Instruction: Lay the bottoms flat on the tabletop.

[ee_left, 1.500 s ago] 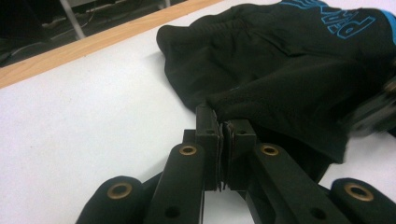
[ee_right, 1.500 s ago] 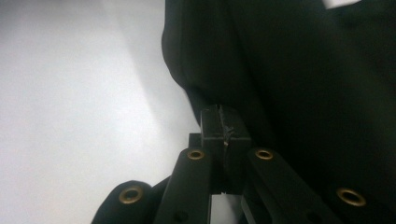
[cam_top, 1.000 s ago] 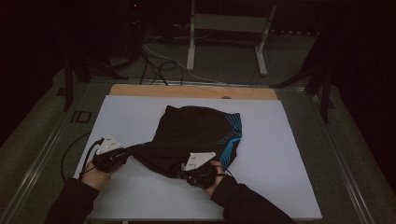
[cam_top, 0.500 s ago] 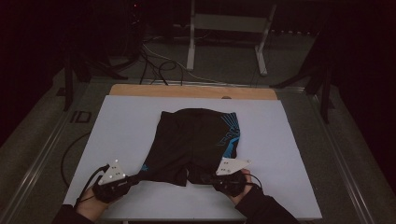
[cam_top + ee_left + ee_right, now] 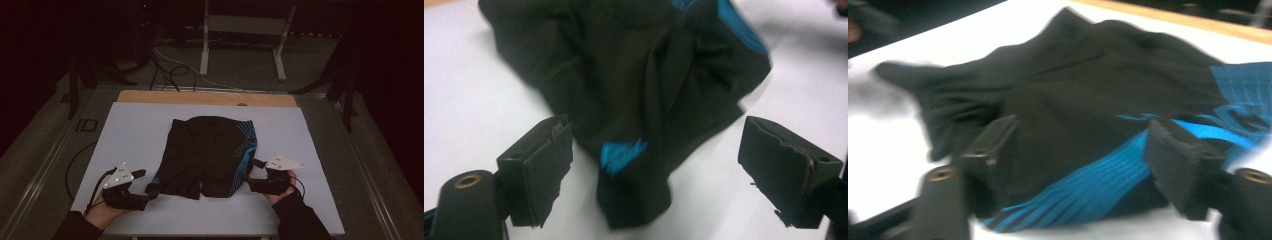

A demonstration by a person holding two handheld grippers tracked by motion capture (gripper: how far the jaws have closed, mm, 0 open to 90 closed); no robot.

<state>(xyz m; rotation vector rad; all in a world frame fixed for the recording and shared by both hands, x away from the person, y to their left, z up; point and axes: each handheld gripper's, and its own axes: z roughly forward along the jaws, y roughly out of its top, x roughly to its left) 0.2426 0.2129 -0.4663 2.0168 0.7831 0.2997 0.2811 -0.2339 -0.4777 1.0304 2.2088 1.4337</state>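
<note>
A pair of black shorts [image 5: 207,155] with blue side panels lies spread flat on the white table top [image 5: 130,130], leg ends toward me. My left gripper [image 5: 150,192] sits at the left leg's hem. In the left gripper view that gripper [image 5: 656,125] has just been opening its jaws, and the hem [image 5: 634,200] lies loose between the pads. My right gripper [image 5: 246,181] is at the right leg's hem. Its jaws [image 5: 1083,125] have also just been opening, wide over the blue-striped leg [image 5: 1088,190], with neither pad pressing on the cloth.
A wooden strip [image 5: 200,97] runs along the table's far edge. Behind it stand a metal frame [image 5: 240,40] and loose cables [image 5: 165,65] on the floor. White surface lies bare to either side of the shorts.
Both hands have drawn toward the near edge and apart, pulling the bunched shorts out flat. Both grippers, shut on the leg hems before, now stand open.
</note>
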